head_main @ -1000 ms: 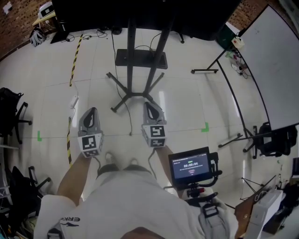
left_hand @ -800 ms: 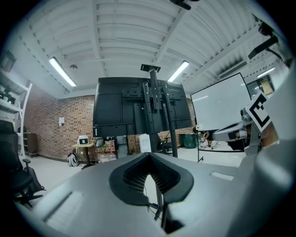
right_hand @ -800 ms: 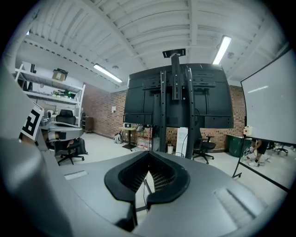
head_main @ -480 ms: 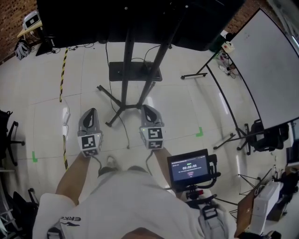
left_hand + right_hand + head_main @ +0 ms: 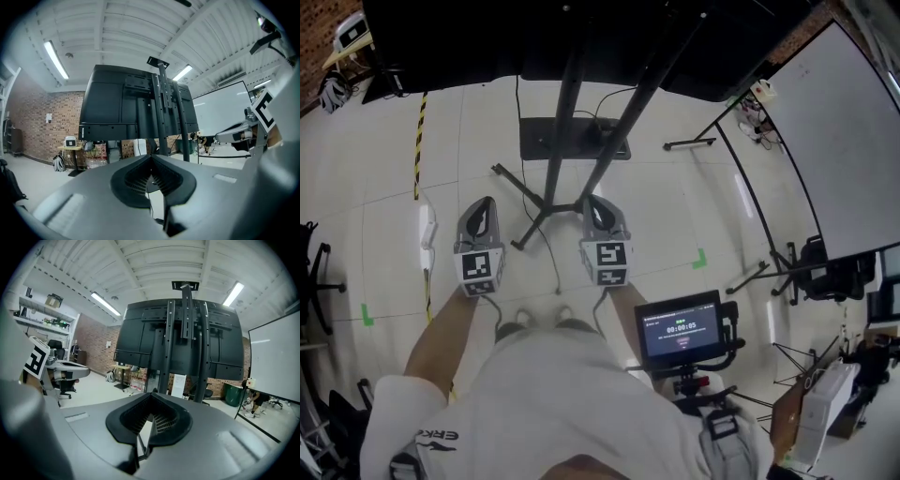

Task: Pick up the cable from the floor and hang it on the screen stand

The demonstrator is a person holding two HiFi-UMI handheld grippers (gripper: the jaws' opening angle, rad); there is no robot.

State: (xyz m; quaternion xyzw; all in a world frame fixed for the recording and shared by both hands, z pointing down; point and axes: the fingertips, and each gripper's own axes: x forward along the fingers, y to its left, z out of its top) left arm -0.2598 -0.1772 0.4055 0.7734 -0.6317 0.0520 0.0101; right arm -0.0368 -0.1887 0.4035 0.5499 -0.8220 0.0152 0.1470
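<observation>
The left tool [image 5: 482, 204] has its jaws closed, with nothing in them. Between the two tools the thin dark cable [image 5: 549, 258] lies on the floor [image 5: 675, 216] — it trails from the foot of the screen stand [image 5: 563, 122]. The right tool [image 5: 593, 202] is closed too — empty.

White short-sleeved shirt [image 5: 553, 394] — grey left gripper [image 5: 484, 204], right gripper [image 5: 592, 201], black-white marker cubes [image 5: 481, 267], dark ribbed jaws.

The screen stand [image 5: 563, 122] is black, and the floor [image 5: 675, 216] is glossy white with yellow-and-black striped tape [image 5: 419, 141] and green marks [image 5: 700, 260]. The left gripper [image 5: 483, 202] and right gripper [image 5: 592, 201] are grey, their cubes patterned black-and-white.
</observation>
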